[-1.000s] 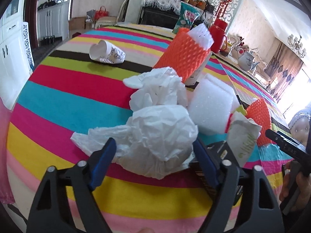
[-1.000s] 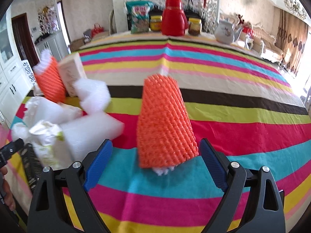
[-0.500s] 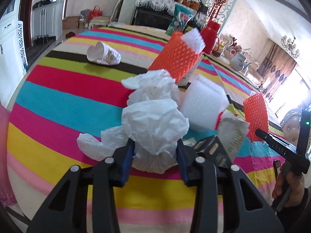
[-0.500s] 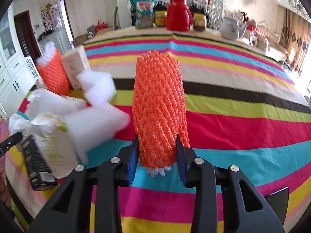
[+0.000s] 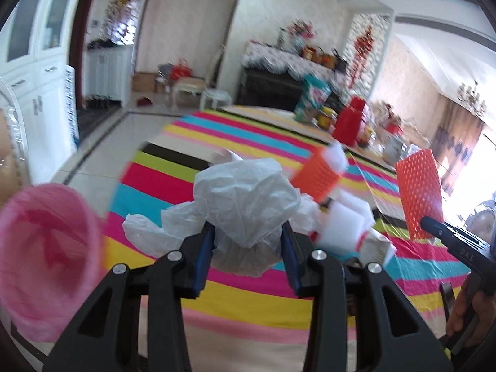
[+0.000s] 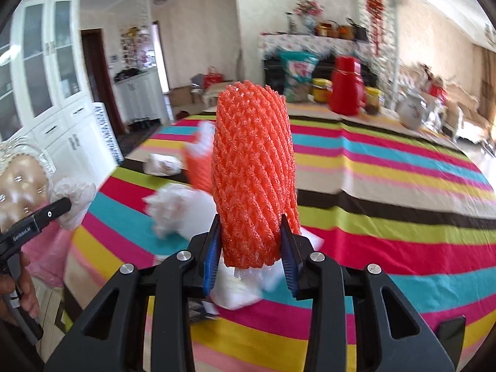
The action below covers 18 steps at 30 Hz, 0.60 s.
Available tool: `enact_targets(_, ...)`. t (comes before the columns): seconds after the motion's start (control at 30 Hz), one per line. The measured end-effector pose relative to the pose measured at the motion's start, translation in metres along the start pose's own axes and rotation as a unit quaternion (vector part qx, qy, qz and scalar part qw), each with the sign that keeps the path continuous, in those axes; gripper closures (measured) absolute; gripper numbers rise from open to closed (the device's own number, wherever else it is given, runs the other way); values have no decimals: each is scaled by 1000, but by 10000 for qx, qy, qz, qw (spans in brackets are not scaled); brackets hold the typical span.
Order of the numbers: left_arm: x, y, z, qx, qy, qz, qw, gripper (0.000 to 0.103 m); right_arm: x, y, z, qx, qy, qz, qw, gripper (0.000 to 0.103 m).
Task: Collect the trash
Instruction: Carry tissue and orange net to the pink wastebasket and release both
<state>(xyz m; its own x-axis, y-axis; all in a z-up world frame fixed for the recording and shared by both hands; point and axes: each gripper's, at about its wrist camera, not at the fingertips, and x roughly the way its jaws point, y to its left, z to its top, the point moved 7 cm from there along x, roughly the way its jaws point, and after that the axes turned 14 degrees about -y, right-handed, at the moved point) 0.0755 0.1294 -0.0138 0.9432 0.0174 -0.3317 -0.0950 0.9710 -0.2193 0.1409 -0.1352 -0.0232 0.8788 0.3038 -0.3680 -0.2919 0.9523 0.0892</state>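
My left gripper [image 5: 248, 248] is shut on a crumpled white plastic bag [image 5: 245, 204] and holds it above the striped table's near edge. My right gripper [image 6: 251, 248] is shut on an orange foam net sleeve [image 6: 254, 179], held upright above the table; the sleeve also shows in the left wrist view [image 5: 418, 192]. A pink bin bag [image 5: 46, 260] gapes open at the left, beside the table. Other trash lies on the cloth: a second orange net sleeve [image 5: 316, 173], white foam pieces [image 5: 344, 226], a crumpled white wad [image 6: 173, 207].
The round table has a striped cloth [image 6: 387, 186]. A red thermos [image 6: 345, 90], jars and a snack bag [image 6: 297, 71] stand at its far side. A paper cup [image 6: 162, 164] lies on the cloth. White cabinets [image 6: 62, 99] line the left wall.
Both grippers have lifted their loads off the table and swung left. The pink bin bag has come into the left wrist view.
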Motion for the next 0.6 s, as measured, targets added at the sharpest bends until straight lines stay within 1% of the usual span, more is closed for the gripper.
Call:
enact_targets(0.07, -12, 20, 9, 10, -128, 207, 9997, 64, 4, 27, 9, -125, -43, 206, 9997, 68)
enact_targets(0.2, -41, 74, 27, -47, -340, 706, 9969, 64, 15, 91, 20, -332, -60, 753, 9966, 68)
enact_targets(0.37, -73, 144, 43, -205, -503, 1319, 9898, 64, 28, 184, 28, -618, -36, 1435, 9877, 68)
enact_targets(0.47, -88, 181, 50, -357, -554, 1545, 9858, 64, 34, 236, 25, -788, 26, 1738, 9816, 68)
enact_targets(0.6, -106, 219, 53, -477, -575, 1749, 9817, 64, 46, 302, 18, -943, 145, 2157, 9718, 68)
